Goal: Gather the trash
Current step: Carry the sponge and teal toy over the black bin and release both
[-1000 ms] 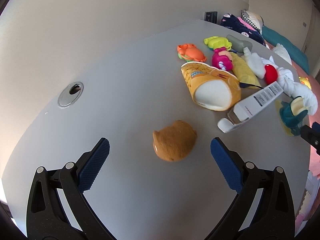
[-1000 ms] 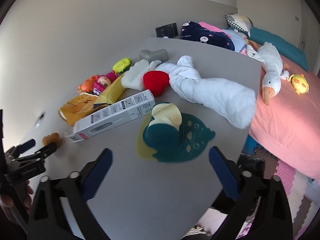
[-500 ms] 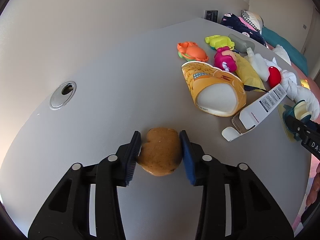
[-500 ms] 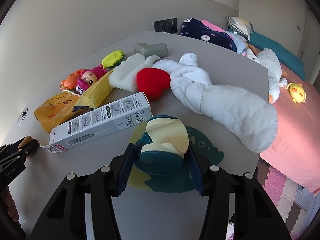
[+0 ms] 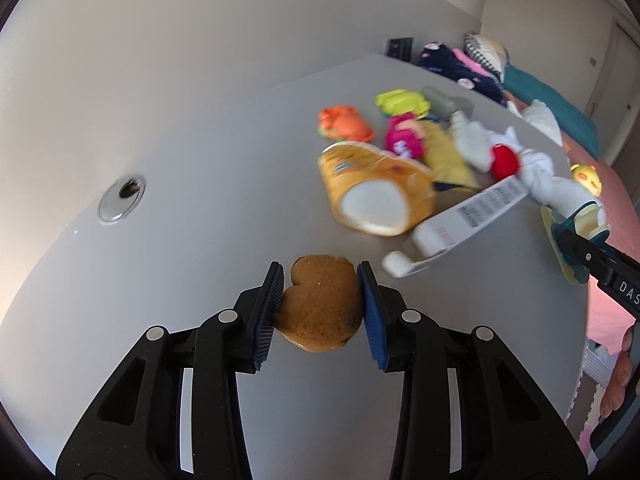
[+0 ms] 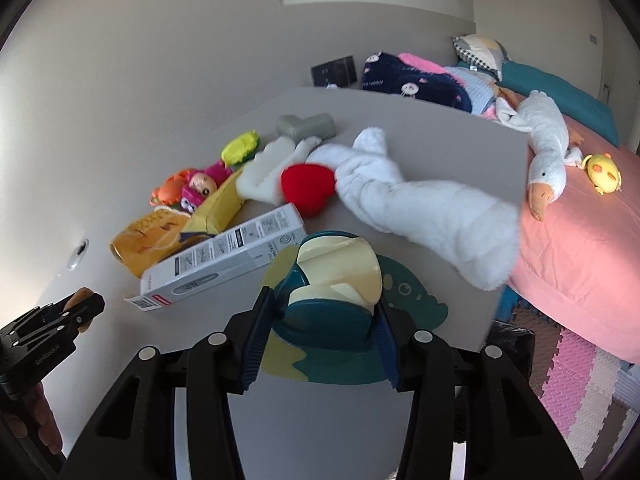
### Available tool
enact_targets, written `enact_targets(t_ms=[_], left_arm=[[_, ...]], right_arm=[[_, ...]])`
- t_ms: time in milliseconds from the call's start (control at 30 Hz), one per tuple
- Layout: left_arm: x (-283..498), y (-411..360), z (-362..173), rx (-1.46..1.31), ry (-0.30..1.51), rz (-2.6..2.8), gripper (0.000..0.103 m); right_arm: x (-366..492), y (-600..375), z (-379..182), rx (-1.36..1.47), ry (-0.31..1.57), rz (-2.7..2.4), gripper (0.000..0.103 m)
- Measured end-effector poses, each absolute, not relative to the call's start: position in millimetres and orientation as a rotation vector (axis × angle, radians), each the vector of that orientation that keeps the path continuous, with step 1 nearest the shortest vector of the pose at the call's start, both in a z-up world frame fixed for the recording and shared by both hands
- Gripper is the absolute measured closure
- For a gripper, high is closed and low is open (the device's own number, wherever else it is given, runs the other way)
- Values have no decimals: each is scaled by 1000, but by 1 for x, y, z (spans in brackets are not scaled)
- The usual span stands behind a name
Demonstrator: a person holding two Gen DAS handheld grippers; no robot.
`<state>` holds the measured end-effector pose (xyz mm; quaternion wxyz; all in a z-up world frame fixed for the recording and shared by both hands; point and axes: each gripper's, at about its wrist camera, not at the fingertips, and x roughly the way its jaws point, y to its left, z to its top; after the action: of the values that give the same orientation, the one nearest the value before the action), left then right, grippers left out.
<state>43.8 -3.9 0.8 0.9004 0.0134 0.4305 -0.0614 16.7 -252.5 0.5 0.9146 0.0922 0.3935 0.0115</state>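
My left gripper (image 5: 320,304) is shut on a brown crumpled lump of trash (image 5: 320,308) and holds it just above the grey table (image 5: 200,184). My right gripper (image 6: 326,332) is shut on a folded teal and cream sheet (image 6: 336,280) near the table's front edge; it also shows in the left wrist view (image 5: 580,232). A white cardboard box (image 6: 224,256) with an open flap lies between the two grippers. An orange snack bag (image 5: 372,192) and a yellow packet (image 5: 444,152) lie behind it.
A white plush with a red heart (image 6: 400,196), a pink doll (image 6: 200,184), an orange crab toy (image 5: 344,124), a yellow-green toy (image 5: 400,102) and a grey object (image 6: 308,126) crowd the table's far side. A cable hole (image 5: 122,198) sits at left. A pink bed (image 6: 580,232) lies right.
Both grippers went from open to shut: the left closed on the brown lump and lifted it slightly, the right closed on the teal and cream sheet.
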Motion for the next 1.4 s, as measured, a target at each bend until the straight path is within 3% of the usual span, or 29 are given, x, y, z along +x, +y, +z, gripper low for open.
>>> enact_targets(t_ms=[667,1067,1400], left_arm=[[20,-212,30,132,867,-546,65],[16,-342,0,245,948,-745,65],[19,-378,-22,273,991,-786,65]], right_arm=[[-56,-418,21,304,752,-312,54],[-74,-510,7,355,779,-491,54],[-71,-537,-10,374,810,-537,54]])
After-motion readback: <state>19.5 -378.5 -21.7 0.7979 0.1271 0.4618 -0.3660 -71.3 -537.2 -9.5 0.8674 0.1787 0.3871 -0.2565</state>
